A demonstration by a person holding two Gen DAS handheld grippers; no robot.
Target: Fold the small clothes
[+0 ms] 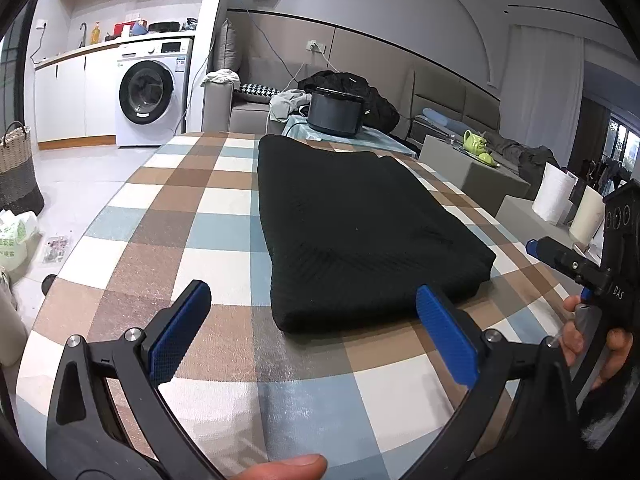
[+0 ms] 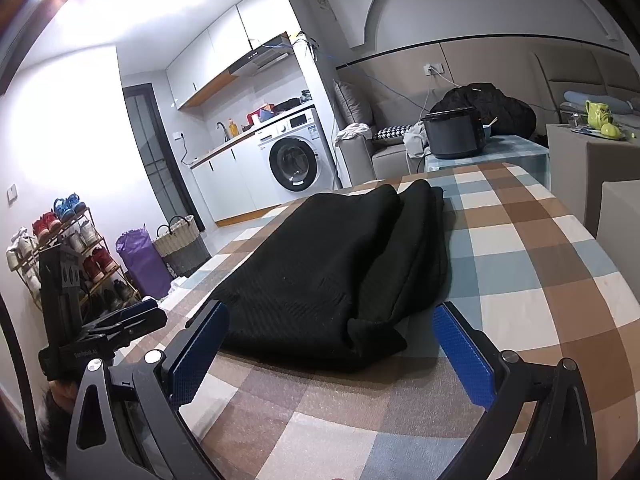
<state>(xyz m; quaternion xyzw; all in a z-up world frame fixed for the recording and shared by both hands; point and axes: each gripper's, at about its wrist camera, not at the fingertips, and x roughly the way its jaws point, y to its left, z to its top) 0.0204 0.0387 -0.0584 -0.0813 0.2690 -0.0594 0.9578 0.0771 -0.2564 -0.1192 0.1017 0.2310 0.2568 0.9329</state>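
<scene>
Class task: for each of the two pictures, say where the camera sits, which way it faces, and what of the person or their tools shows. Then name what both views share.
Left wrist: on the left gripper, low over the checked table, facing the near end of the folded black garment; a thumb, the right hand and its gripper show.
Right wrist: on the right gripper, facing the garment's layered edge; the left gripper shows at left.
Shared: garment, table, washing machine, black pot; both jaws open.

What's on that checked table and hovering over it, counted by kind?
Black folded garment: 1
Open claws with blue pads: 2, the left claw and the right claw
Total: 3
</scene>
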